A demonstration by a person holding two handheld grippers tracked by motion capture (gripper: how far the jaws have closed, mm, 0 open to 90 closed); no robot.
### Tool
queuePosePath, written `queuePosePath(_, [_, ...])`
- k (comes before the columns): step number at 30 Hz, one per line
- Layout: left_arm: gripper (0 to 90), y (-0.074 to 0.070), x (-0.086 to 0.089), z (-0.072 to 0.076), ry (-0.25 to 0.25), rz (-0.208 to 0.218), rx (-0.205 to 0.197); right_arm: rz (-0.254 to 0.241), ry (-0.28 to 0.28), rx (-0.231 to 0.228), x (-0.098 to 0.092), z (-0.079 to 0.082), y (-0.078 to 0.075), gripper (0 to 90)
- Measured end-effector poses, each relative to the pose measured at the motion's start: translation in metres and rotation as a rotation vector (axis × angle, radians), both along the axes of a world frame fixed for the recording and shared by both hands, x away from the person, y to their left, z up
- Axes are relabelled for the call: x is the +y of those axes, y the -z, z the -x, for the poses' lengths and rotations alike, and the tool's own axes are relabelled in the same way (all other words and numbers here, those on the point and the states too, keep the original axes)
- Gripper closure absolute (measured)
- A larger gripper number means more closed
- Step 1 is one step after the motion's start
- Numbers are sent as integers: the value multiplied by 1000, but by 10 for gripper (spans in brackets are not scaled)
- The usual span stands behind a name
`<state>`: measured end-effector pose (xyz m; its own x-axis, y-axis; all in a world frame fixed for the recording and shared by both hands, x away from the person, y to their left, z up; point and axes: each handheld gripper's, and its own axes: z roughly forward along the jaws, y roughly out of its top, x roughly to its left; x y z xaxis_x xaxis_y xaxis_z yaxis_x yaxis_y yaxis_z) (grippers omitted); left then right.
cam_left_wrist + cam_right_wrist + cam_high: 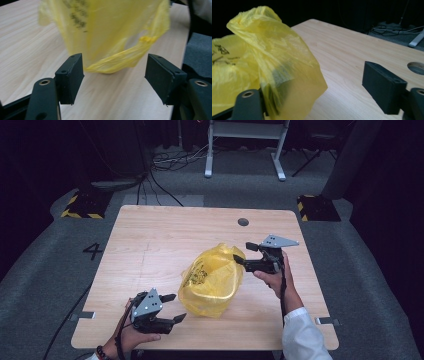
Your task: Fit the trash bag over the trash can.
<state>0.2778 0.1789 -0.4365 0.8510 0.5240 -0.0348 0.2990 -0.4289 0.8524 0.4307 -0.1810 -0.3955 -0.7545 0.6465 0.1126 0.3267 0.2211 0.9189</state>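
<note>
yellow plastic bag sits crumpled and puffed up on the wooden counter, a little right of the middle and nearer the near edge than the far one. black printing runs across its side: in the high view it is a dark block of lines on the bag's left face, and in the left gripper view the same rows of small characters show near the top of the bag, too blurred to read. in the right gripper view a few black marks sit on the bag at the far left, also unreadable. no brand can be made out.

the left gripper is held just off the bag's near-left side, close to the counter's near edge. its jaws stand wide apart with nothing pressed between them; in its own view the bag's twisted lower fold hangs beyond and between the two pads, touching neither.

the right gripper is at the bag's far-right side, held in a hand with a white sleeve behind it. its jaws are spread as well. in its own view a flap of the thin plastic drapes over the left pad, which shows through the film, while the right pad stands well clear over bare wood. the pads do not pinch the bag.

a round hole pierces the counter near its far edge.
</note>
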Motion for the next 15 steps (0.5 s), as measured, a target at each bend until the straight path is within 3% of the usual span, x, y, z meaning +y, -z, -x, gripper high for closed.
queuePosePath(2, [301,2,-7,-3,13,2,20,-19,-3,-7,1,0,-4,266])
queuePosePath(5, [372,5,-17,-8,30,-15,29,14,18,-43,5,3,-12,368])
queuePosePath(6, [459,6,-19,-9,26,-36,10,23,15,-56,6,5,-15,413])
queuePosePath(8, [651,9,-21,-12,46,-56,-6,7,32,-114,4,9,-20,632])
queuePosePath(10, [823,10,-22,-12,54,-74,-14,8,53,-142,1,11,-23,726])
queuePosePath(11, [900,13,-23,-13,53,-112,-35,-1,66,-146,0,11,-23,758])
queuePosePath(15, [900,17,-22,-15,54,-133,-34,12,108,-120,0,3,-21,821])
